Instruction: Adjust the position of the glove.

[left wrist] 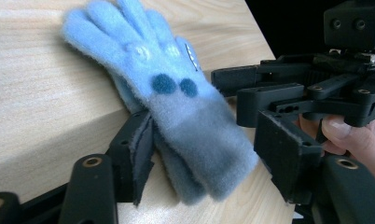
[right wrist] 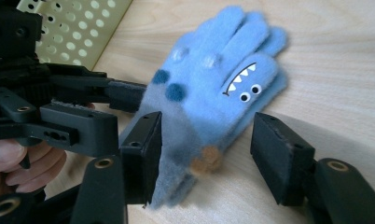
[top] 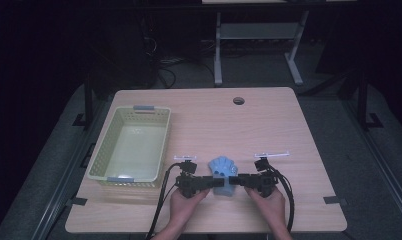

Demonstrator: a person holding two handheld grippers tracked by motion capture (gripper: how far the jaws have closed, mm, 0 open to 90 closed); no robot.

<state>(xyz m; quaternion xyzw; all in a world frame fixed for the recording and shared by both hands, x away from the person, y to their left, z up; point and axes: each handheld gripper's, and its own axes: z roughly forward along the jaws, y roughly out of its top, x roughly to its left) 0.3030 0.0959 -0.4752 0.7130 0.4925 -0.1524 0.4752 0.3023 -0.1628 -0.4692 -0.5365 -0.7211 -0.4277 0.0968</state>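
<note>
Between both hand-held grippers, the blue glove's point(top: 222, 175) cuff is half hidden.

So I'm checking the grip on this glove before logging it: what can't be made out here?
- High view: glove cuff hidden between left gripper and right gripper; the face is too small.
- Left gripper view: cuff blurred, pad contact unclear.
- Right gripper view: cuff end partly behind the near jaw; the basket cut off by the top edge.

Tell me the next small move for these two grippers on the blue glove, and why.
Probably close both grippers on the glove's cuff. The left gripper and right gripper each straddle the cuff end from opposite sides, jaws partly open, not clearly clamped, while the glove lies on the table.
</note>
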